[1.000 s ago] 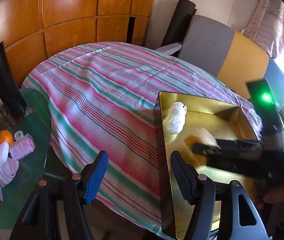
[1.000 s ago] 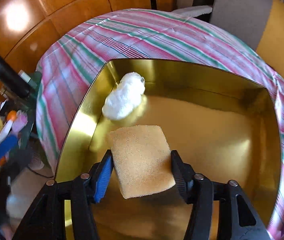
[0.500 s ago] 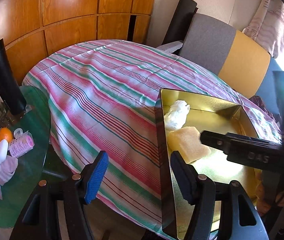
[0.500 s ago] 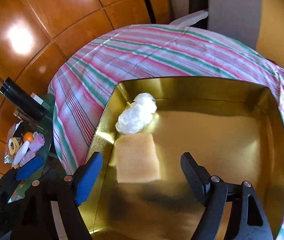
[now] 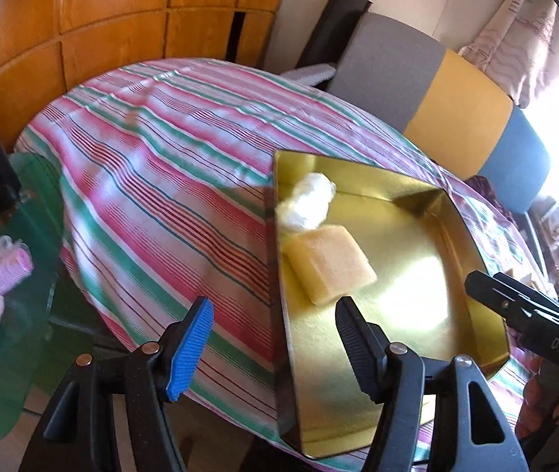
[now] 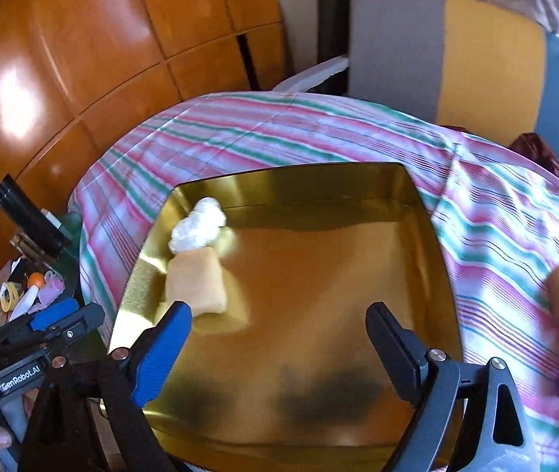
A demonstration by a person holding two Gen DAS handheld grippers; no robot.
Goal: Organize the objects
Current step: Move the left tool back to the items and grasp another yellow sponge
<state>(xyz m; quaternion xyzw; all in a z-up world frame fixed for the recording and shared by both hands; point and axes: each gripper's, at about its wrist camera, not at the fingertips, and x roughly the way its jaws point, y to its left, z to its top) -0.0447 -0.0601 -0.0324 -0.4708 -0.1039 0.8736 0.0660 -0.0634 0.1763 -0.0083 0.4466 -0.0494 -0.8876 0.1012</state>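
Lying in gold tray (image 6: 432,244): sponge (image 6: 196,283); R gripper (image 6: 275,338) jaws just opened, empty; L gripper (image 5: 271,338) jaws open.

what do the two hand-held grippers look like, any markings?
Both match: the left hand-held gripper and right hand-held gripper have black clamp-style frames with silver pivot screws, one ribbed blue pad and one ribbed black pad. Seen from the other wrist's camera, the left body reads "GenRobot.AI" and the right shows "DAS" in white. No cables or sleeves visible.
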